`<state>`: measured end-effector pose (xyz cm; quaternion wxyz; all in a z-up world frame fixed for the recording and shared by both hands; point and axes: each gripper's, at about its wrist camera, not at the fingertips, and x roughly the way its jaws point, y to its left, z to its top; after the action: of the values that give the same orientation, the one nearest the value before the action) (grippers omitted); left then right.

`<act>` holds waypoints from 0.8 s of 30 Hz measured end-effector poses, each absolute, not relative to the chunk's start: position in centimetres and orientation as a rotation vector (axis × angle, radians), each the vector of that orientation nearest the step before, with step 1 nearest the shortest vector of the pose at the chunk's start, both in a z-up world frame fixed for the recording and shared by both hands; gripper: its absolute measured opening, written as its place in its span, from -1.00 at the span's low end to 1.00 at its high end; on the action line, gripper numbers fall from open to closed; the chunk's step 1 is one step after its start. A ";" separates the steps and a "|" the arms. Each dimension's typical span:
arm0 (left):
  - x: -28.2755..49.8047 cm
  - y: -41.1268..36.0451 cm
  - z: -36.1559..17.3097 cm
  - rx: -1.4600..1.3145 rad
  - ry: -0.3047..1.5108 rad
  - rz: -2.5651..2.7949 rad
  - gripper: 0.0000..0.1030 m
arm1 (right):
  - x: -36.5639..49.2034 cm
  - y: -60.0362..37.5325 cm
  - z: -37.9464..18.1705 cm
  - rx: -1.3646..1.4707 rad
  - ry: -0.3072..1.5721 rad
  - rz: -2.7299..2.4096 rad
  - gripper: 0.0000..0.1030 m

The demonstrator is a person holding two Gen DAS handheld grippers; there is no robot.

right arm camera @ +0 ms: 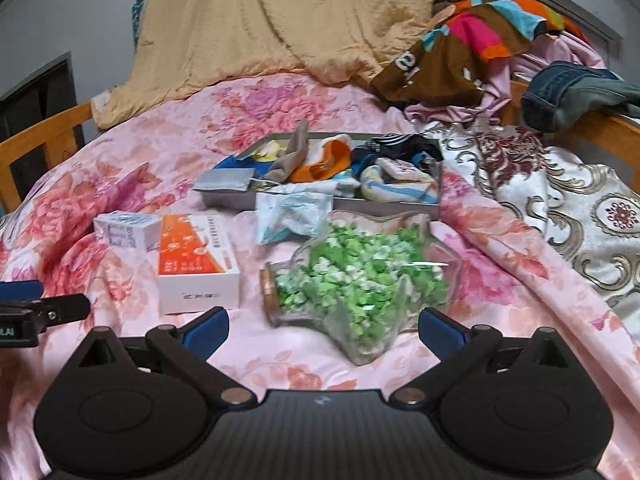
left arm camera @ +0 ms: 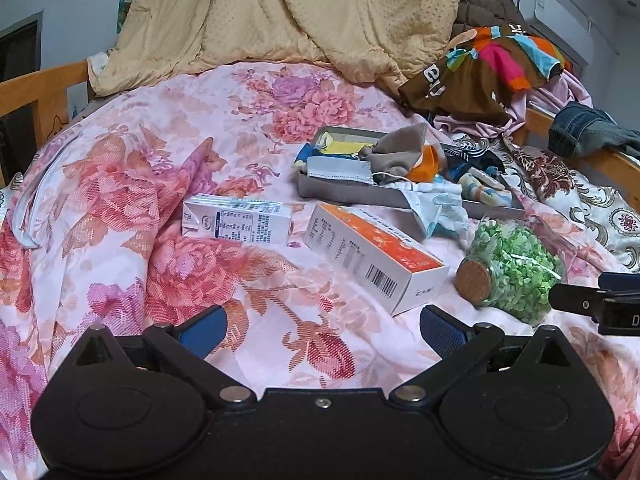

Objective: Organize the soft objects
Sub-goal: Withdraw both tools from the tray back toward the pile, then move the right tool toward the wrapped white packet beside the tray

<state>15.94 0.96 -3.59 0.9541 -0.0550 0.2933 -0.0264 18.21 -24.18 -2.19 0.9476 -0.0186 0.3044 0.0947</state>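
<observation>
Hovering over the pink floral bedspread (left arm camera: 132,200), both tools spread wide and gripping nothing: left tool (left arm camera: 322,330) and right tool (right arm camera: 323,332). Lying beyond them, the shallow grey tray (left arm camera: 340,194) heaped with socks, cloths and other soft pieces, its long axis running crosswise to both tools. Spilling over the tray's near rim, a pale blue-and-white face mask in crumpled wrapping (right arm camera: 288,216), partly in and partly out. Sitting just nearer than the tray, a clear glass star-shaped jar of green paper stars with a cork stopper (right arm camera: 360,276), directly ahead of the right tool and between it and the tray. Resting to the left of the tray, an orange-and-white carton (left arm camera: 372,256) and a small white milk carton (left arm camera: 236,220). Judging the right tool nearer to the mask, with a reach over or round the jar likely needed.
</observation>
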 end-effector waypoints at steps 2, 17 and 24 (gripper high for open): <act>16.0 1.0 -3.6 -0.112 0.596 -0.048 0.98 | 18.2 -23.9 -2.3 -0.046 0.620 0.209 0.99; 16.8 1.7 -3.6 -0.138 0.591 -0.025 0.98 | 17.9 -22.1 -2.1 -0.079 0.559 0.287 0.99; 17.1 2.3 -3.5 -0.158 0.586 -0.013 0.98 | 17.9 -22.0 -2.0 -0.081 0.545 0.293 0.99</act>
<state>17.13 2.25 -3.50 0.9542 -0.0778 0.2887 -0.0066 17.94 -21.98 -2.03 0.9517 -0.0398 0.2681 0.1443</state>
